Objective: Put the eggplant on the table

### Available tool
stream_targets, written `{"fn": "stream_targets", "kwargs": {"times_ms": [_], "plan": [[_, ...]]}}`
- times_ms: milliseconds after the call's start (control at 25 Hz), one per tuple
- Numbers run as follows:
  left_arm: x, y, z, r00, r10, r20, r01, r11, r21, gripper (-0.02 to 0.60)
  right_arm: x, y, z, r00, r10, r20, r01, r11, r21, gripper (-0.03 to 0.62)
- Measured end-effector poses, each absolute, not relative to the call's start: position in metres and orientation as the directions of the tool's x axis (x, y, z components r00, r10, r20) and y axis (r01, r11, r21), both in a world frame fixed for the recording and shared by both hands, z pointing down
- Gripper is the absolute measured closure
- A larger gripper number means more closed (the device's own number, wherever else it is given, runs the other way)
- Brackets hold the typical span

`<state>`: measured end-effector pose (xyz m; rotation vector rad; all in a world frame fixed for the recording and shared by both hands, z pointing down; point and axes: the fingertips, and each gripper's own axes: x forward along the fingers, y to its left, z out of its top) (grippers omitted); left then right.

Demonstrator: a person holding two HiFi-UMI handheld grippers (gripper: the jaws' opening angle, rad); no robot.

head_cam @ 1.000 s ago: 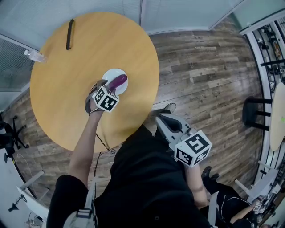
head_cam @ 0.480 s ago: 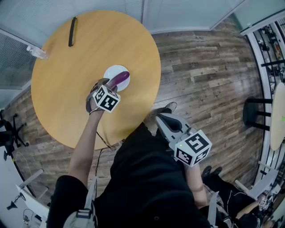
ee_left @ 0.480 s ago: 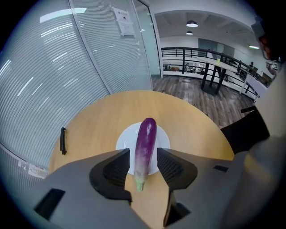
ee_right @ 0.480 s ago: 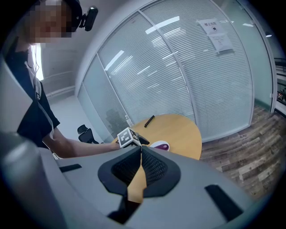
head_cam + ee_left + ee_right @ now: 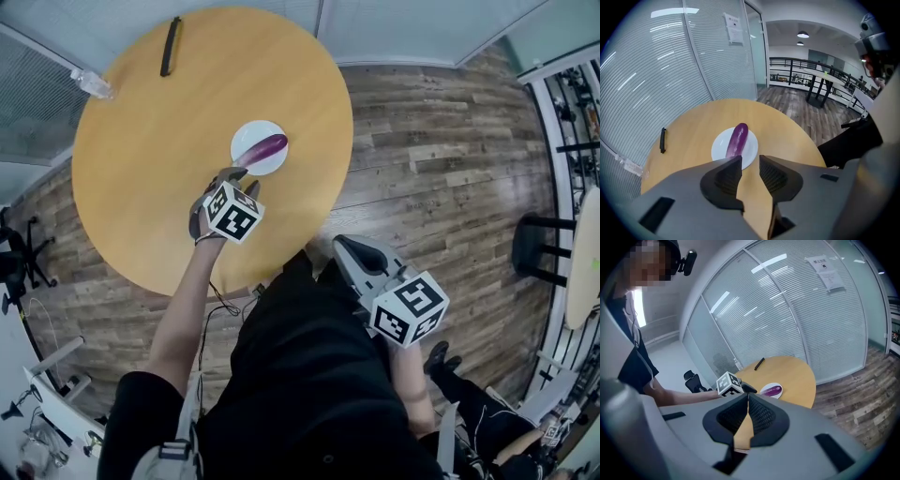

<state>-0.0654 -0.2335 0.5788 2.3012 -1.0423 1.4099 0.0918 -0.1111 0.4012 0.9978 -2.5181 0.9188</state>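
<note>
Left jaws: the left gripper (image 5: 749,158) has just been closing to a narrow gap. Nothing sits between the jaws, only bare table shows through.
Right jaws: the right gripper (image 5: 748,394) has its tips together and holds nothing. It hangs off the table, by the person's body.
Eggplant: the eggplant (image 5: 737,139) lies on its side on the white plate (image 5: 719,151), free of both grippers.
Plate: it rests on the round wooden table (image 5: 159,169), near the edge closest to the person.
Change: a second ago the left gripper was wide open right at the eggplant's near end; now it has drawn back, leaving a clear gap to the plate.
Meaning for the task: this looks like a release and retreat, so the placing seems done, though the eggplant sits on the plate rather than on bare wood.
</note>
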Motion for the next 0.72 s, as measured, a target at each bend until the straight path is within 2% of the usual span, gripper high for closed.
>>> {"fn": "stream_targets", "kwargs": {"times_ms": [120,440,720], "plan": [[-0.059,-0.211,0.581,0.306,-0.444,0.842,-0.709,-0.697,-0.110,0.510,0.091,-0.104,0.402,-0.722,-0.507,0.471,-0.691,0.560,-0.457,0.576],[-0.014,-0.135,0.591,0.374,-0.364,0.853,-0.671,-0.741,-0.022,0.546,0.109,-0.075,0.401,-0.703,-0.531,0.474,-0.711,0.546,-0.444,0.574],[0.054,-0.049,0.564,0.526,-0.306,0.794,-0.586,-0.806,0.078,0.566,0.149,-0.023,0.401,-0.668,-0.581,0.465,-0.744,0.496,-0.449,0.574]]}}
